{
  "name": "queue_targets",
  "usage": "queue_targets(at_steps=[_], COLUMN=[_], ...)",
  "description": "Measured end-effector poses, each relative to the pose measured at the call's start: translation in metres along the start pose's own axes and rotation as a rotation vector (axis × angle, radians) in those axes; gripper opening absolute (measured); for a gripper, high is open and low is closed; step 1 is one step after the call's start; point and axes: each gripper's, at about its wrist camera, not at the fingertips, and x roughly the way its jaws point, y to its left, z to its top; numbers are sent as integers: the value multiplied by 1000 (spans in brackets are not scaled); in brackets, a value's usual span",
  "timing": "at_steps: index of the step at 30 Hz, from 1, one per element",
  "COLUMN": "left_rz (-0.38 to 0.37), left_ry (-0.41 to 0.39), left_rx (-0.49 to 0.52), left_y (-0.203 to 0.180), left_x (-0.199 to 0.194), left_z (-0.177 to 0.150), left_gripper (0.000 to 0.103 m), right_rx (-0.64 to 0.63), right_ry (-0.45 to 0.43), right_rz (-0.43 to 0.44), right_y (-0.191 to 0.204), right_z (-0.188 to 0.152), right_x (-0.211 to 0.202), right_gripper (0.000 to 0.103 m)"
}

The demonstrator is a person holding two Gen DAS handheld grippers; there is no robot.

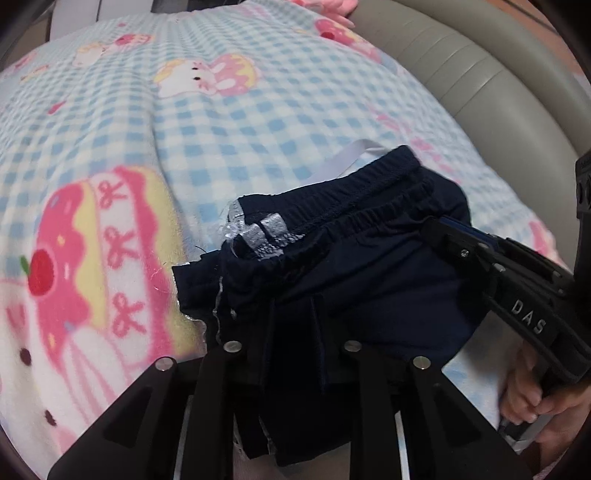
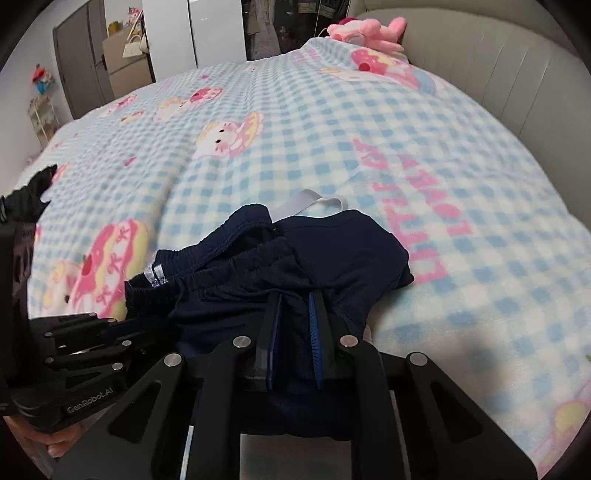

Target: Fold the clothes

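Navy shorts (image 1: 369, 266) with an elastic waistband and a silvery tag lie bunched on a blue-checked blanket (image 1: 221, 122). My left gripper (image 1: 293, 310) is shut on a fold of the near side of the shorts, and dark cloth fills the gap between its fingers. In the right wrist view my right gripper (image 2: 295, 314) is also shut on the shorts (image 2: 332, 258), its blue pads pressing a pleat of the fabric. Each gripper shows from the side in the other's view: the right gripper (image 1: 454, 240) at the shorts' right edge, the left gripper (image 2: 147, 328) at their left.
The blanket (image 2: 369, 129) bears pink cartoon prints and covers a bed. A grey padded headboard (image 2: 498, 55) runs along the right. A pink plush toy (image 2: 365, 31) sits at the far end. A white strap (image 2: 317, 203) lies behind the shorts. Hands (image 1: 524, 398) hold the grippers.
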Motion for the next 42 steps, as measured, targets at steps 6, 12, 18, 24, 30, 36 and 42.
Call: queue_targets(at_steps=[6, 12, 18, 24, 30, 36, 42], left_rz=[17, 156, 277, 390, 430, 449, 430], left_ry=[-115, -192, -231, -271, -296, -327, -374], left_rx=[8, -41, -139, -169, -184, -196, -222], left_y=[25, 87, 161, 209, 234, 233, 228], left_x=[-67, -135, -191, -240, -285, -328, -369], left_z=[9, 8, 6, -9, -36, -100, -165], left_gripper=[48, 58, 66, 74, 79, 81, 86], right_rx=[-27, -36, -49, -62, -78, -91, -104], right_ry=[-78, -55, -44, -34, -74, -94, -63], right_rz=[-28, -16, 26, 110, 144, 126, 184], right_y=[36, 96, 172, 241, 295, 331, 364], right_z=[16, 35, 39, 42, 37, 17, -27], right_x=[-48, -55, -47, -51, -79, -118, -155], right_gripper=[53, 56, 70, 71, 87, 101, 102])
